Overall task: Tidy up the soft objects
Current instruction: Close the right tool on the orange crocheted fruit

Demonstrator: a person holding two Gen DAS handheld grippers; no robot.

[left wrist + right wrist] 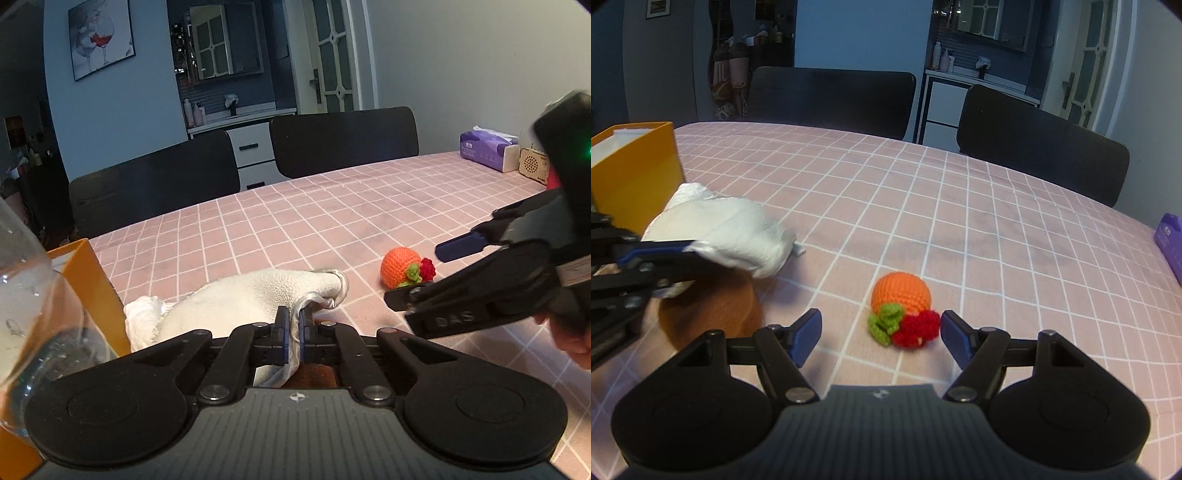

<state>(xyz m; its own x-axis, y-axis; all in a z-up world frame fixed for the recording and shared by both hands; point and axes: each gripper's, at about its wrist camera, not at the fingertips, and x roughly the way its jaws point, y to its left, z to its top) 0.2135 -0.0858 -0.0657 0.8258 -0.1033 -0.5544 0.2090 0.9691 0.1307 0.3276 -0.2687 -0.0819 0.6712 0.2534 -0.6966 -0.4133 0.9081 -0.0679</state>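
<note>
My left gripper [293,330] is shut on the edge of a white cloth [240,299], which hangs forward toward an orange box [92,295]. In the right wrist view the cloth [731,232] is lifted above the table beside the orange box [635,173]. A crocheted orange ball with green leaves and a red flower [901,308] lies on the pink checked tablecloth [997,229]. My right gripper [881,332] is open, its blue fingertips either side of the flower end, just short of the ball. The ball [404,267] and the right gripper [424,275] also show in the left wrist view.
A clear glass [33,295] stands at the far left by the box. A brown round mat [713,314] lies under the cloth. A purple tissue pack [487,151] and a small speaker [533,164] sit at the far right. Two black chairs [343,140] stand behind the table.
</note>
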